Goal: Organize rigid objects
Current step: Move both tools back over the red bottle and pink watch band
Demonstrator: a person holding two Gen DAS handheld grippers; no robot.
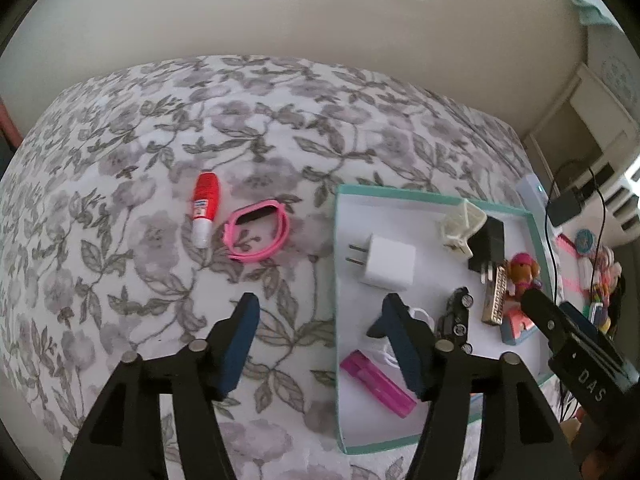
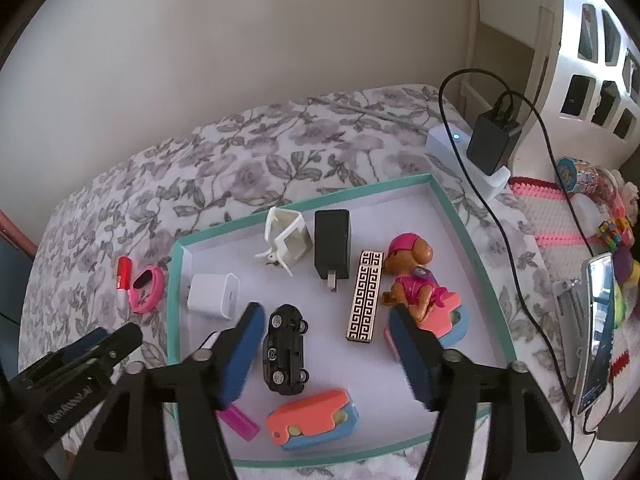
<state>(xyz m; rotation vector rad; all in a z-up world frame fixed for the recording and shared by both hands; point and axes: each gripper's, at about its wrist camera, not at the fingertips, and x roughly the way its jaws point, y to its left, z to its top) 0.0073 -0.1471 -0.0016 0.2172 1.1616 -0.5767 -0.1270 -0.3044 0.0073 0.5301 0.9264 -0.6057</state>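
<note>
- Here, in the left wrist view, the left gripper (image 1: 320, 308) hangs with its blue-padded jaws spread and nothing between them, one pad over the grey-flowered bedspread (image 1: 160, 120), the other over the shallow white tray with a teal rim (image 1: 436, 198).
- On the bedspread, outside the tray, a red-and-white tube (image 1: 203, 208) lies just beside a pink wristband with a dark screen (image 1: 258, 235).
- Inside the tray lie a white plug adapter (image 1: 386, 261), a black plug adapter (image 1: 487, 249), a cream plastic clip (image 1: 460, 222) and a pink flat stick (image 1: 378, 384).
- The right gripper (image 1: 560, 320) enters at the right edge.
- In the right wrist view, the right gripper (image 2: 326, 312) also stands spread and empty over the tray (image 2: 460, 224).
- Below its pads a black toy car (image 2: 286, 350) lies on the tray floor, with a gold patterned bar (image 2: 365, 296) and a pink-clad toy dog (image 2: 412, 276) near it.
- A coral-and-blue case (image 2: 312, 420) rests near the tray's front rim.
</note>
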